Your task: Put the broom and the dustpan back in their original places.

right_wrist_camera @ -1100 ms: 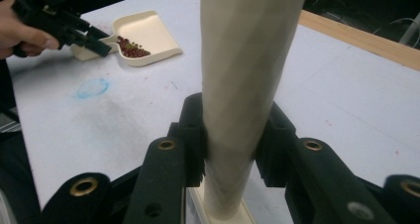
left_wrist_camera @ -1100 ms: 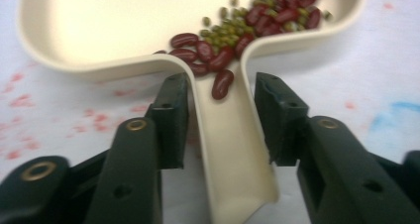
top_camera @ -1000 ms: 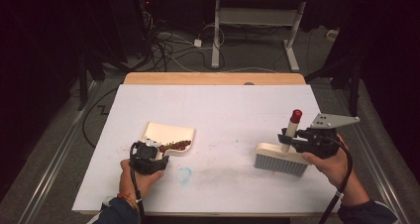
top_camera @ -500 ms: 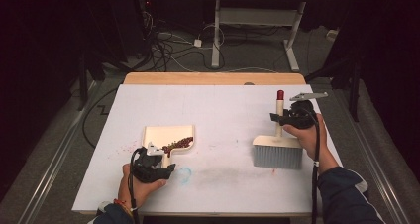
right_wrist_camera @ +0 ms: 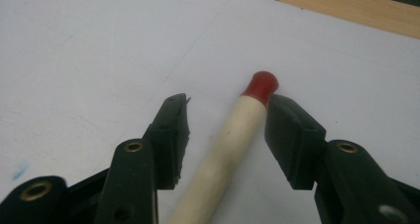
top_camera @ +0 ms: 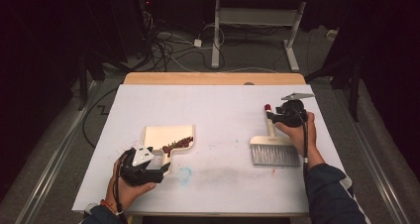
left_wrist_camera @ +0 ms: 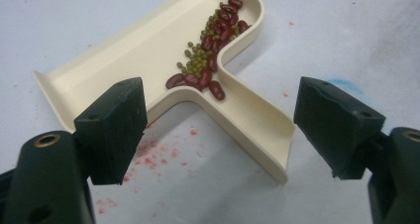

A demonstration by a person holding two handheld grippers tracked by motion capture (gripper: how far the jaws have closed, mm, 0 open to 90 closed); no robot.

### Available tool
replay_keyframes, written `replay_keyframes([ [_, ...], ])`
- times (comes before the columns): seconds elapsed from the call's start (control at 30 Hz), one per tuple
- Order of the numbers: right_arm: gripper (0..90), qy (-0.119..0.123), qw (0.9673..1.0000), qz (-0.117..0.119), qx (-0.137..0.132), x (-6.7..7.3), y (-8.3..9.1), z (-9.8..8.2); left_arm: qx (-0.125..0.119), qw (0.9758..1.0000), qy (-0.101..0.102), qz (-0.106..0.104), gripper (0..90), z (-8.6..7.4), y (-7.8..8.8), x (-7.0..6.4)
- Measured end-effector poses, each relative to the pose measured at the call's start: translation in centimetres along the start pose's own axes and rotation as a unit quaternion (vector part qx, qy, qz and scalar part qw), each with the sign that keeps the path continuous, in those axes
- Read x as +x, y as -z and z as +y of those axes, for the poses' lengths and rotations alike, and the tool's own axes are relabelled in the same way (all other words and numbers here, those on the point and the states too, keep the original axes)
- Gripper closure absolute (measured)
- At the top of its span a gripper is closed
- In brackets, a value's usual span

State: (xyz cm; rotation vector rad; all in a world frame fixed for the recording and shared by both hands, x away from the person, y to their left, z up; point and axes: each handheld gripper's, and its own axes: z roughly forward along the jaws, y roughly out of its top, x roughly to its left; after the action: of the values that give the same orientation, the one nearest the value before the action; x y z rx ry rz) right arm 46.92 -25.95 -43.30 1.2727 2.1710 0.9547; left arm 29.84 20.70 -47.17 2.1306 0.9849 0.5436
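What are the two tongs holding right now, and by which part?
Nothing. The left tongs stand open around the dustpan's handle; the right tongs have just opened off the brush handle.

Cream, red and black on a white table

Dustpan (left_wrist_camera: pixel 148 50) is a pale cream all over, holding a little heap of beans (left_wrist_camera: pixel 210 50), dark red kidney ones mixed with small olive-green ones. Brush (top_camera: pixel 271 144) has a cream handle (right_wrist_camera: pixel 228 149) with a glossy red tip (right_wrist_camera: pixel 261 84) and grey-white bristles. Both the left gripper (left_wrist_camera: pixel 220 130) and right gripper (right_wrist_camera: pixel 225 130) are matte black with small brass-coloured rivets. Table (top_camera: pixel 223 110) is white, speckled with reddish-pink flecks near the dustpan and a smudge of light blue (top_camera: pixel 184 174), plus a tan wooden strip (top_camera: pixel 213 78) along the far edge. Sleeve (top_camera: pixel 332 194) is dark navy.
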Motion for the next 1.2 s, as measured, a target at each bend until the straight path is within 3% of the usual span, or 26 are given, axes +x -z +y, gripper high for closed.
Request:
replay_keyframes([
  [0.4,39.9,0.012,0.9978,0.007,-0.064,2.5,1.5,0.1,-0.003,0.9996,-0.026,-0.006,20.5,-0.1,-0.1,-0.6],
  [0.67,35.0,0.038,0.9958,0.015,-0.082,4.1,2.9,0.2,-0.002,0.9994,-0.033,-0.005,20.5,-0.1,-0.3,-1.0],
  [0.9,32.7,0.059,0.9920,0.020,-0.109,5.0,4.4,0.4,-0.004,0.9990,-0.045,-0.004,20.2,-0.1,-0.4,-1.4],
  [1.1,29.3,0.060,0.9892,0.034,-0.129,5.7,5.1,0.6,0.003,0.9988,-0.049,-0.006,19.6,-0.1,-0.5,-1.3],
  [1.2,24.1,0.057,0.9893,0.022,-0.133,5.9,5.3,0.7,0.002,0.9987,-0.050,-0.008,19.6,-0.1,-0.5,-1.3],
])
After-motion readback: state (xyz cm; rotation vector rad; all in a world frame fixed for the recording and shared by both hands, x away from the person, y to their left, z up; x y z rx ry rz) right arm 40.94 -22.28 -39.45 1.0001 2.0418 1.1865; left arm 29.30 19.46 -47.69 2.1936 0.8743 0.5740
